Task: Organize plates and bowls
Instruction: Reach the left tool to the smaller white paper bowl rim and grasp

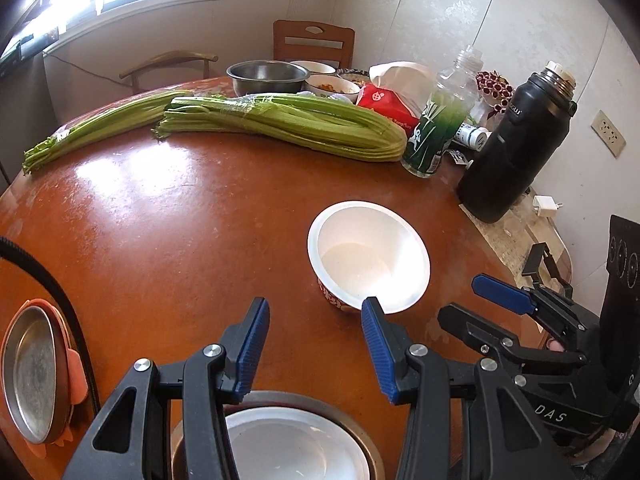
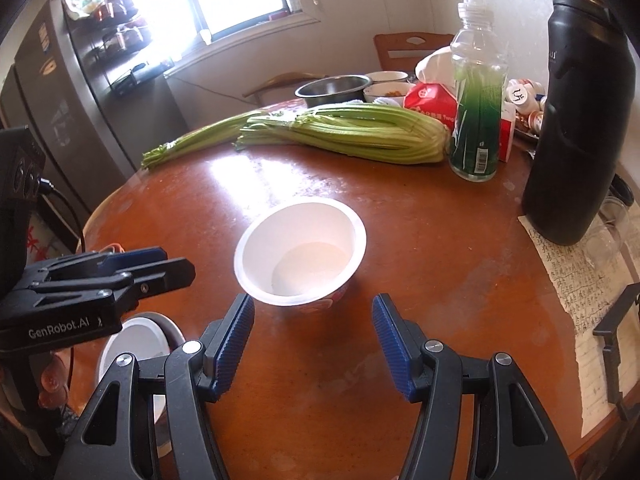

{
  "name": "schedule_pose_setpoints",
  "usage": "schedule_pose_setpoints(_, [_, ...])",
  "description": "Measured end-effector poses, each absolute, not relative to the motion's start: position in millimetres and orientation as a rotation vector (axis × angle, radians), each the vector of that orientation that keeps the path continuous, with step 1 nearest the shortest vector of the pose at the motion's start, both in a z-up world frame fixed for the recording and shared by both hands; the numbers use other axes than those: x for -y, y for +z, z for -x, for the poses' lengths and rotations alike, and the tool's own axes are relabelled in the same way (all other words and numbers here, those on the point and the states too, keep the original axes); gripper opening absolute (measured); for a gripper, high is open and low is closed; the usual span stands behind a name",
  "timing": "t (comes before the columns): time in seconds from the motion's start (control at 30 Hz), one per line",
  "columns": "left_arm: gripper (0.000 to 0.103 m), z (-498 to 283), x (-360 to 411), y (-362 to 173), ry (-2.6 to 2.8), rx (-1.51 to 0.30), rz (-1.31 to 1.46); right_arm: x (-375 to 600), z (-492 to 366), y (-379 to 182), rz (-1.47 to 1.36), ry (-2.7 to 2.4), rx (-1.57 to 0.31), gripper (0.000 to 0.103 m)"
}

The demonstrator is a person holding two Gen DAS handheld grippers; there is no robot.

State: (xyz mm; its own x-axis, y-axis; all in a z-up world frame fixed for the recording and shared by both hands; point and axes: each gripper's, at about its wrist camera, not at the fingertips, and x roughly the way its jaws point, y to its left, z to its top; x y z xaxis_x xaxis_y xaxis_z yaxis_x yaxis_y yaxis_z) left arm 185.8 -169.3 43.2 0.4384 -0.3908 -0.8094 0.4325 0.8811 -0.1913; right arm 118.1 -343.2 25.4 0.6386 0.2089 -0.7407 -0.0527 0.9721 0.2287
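A white paper bowl (image 1: 368, 256) with a red patterned outside stands upright on the round brown table (image 1: 160, 240); it also shows in the right wrist view (image 2: 300, 250). My left gripper (image 1: 314, 310) is open and empty, just short of the bowl. Below it sits a white bowl inside a metal dish (image 1: 296, 444). My right gripper (image 2: 314, 306) is open and empty, a little before the paper bowl; it shows at the right of the left wrist view (image 1: 464, 300). A metal plate on an orange holder (image 1: 34, 372) lies at the table's left edge.
Two celery bunches (image 1: 288, 120) lie across the far half. A green drink bottle (image 2: 478, 108), a black thermos (image 2: 580, 112), a red tissue pack (image 1: 386, 104), a steel bowl (image 1: 266, 76) and food bowls stand at the back. Written paper (image 2: 588, 300) lies at right.
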Motion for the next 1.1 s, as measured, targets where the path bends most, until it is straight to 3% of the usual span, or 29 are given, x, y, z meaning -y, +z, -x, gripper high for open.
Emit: schedule_pose_setpoints(1.1, [0.048, -249.8, 188.9, 4.3, -0.585, -1.112, 0.007, 318.5, -176.3, -10.6, -0.150, 0.176, -0.957, 0.063])
